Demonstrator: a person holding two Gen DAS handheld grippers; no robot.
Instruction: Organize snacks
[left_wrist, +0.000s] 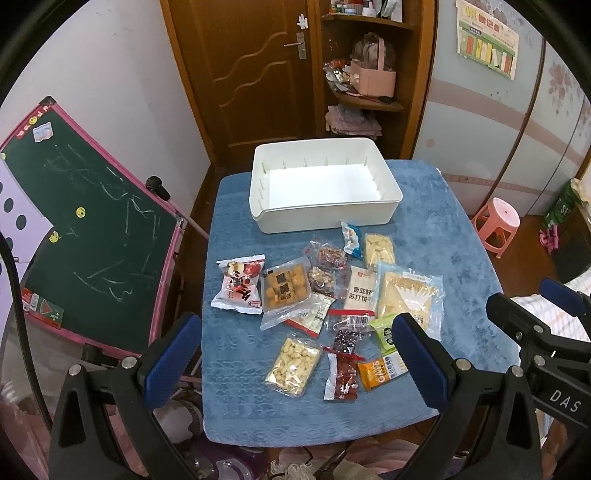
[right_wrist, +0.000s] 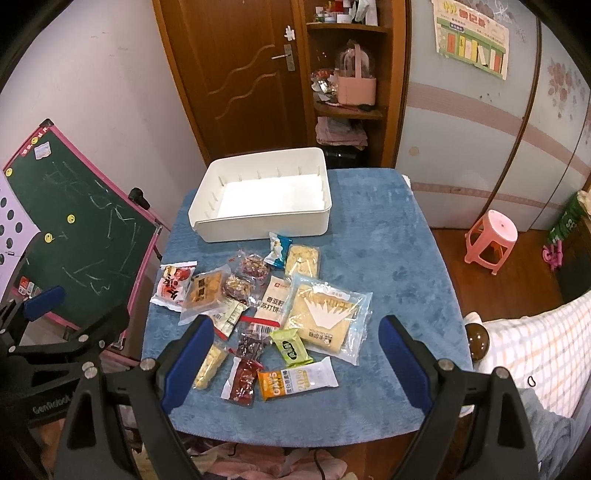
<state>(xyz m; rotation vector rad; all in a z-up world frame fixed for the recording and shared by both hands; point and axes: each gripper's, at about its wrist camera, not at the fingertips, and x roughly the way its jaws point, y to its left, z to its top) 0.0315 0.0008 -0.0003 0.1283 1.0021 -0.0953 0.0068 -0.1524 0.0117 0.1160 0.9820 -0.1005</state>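
Observation:
Several snack packets lie scattered on a blue cloth-covered table (left_wrist: 450, 251). Among them are a red-and-white packet (left_wrist: 240, 286), a bag of brown cubes (left_wrist: 284, 290), a large cracker pack (left_wrist: 408, 295), a clear bag of pale puffs (left_wrist: 293, 363) and an orange oat bar (right_wrist: 295, 378). An empty white bin (left_wrist: 325, 188) (right_wrist: 262, 199) stands at the table's far side. My left gripper (left_wrist: 295, 365) hovers open above the near packets. My right gripper (right_wrist: 295, 362) is open too, held over the near edge. Neither holds anything.
A green chalkboard with a pink frame (left_wrist: 92, 236) leans close against the table's left side. A pink stool (right_wrist: 491, 240) stands on the floor to the right. A wooden door and corner shelves (left_wrist: 369, 55) are behind the table. A checked fabric (right_wrist: 546, 347) lies at the right.

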